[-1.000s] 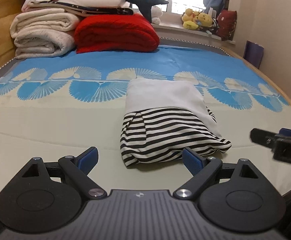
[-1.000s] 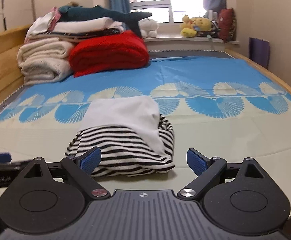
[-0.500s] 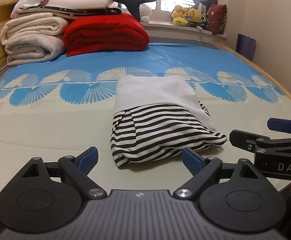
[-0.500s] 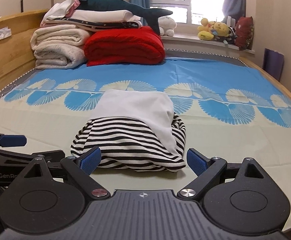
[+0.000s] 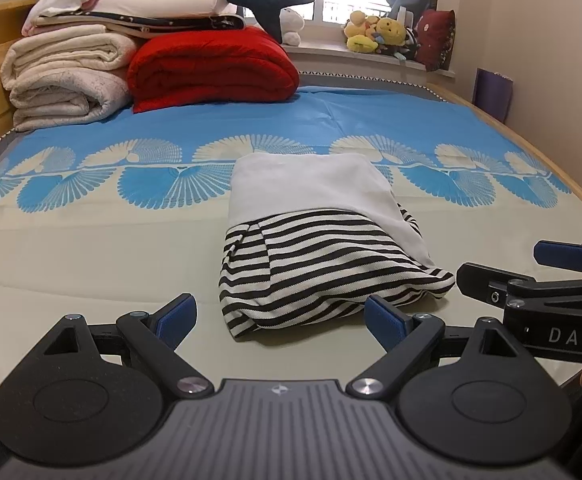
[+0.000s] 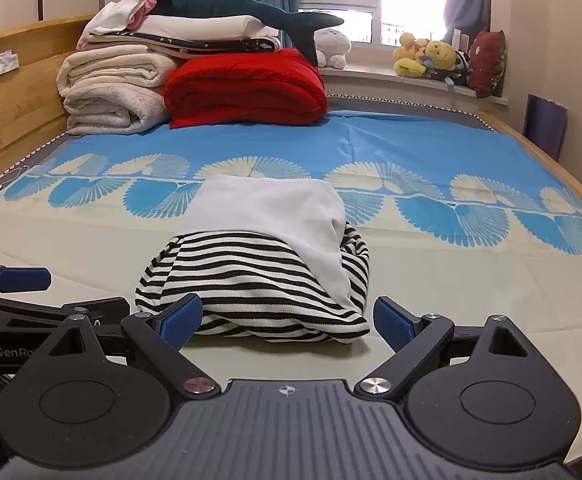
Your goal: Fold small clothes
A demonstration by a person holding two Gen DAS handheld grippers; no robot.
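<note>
The striped garment (image 5: 315, 256) lay folded on the bed sheet (image 5: 91, 248), just ahead of both tools. The left gripper (image 5: 279, 316) and right gripper (image 6: 287, 320) were spread and empty, flanking its near hem, probably for the next fold.

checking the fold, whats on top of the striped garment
A white fabric panel lies over the far part of the striped garment and runs down its right side. What sits under that panel, and under the garment on the bedsheet, is covered.

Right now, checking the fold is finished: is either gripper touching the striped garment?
Cannot tell. In both wrist views, left gripper and right gripper straddle the striped garment's near edge; no gap shows.
</note>
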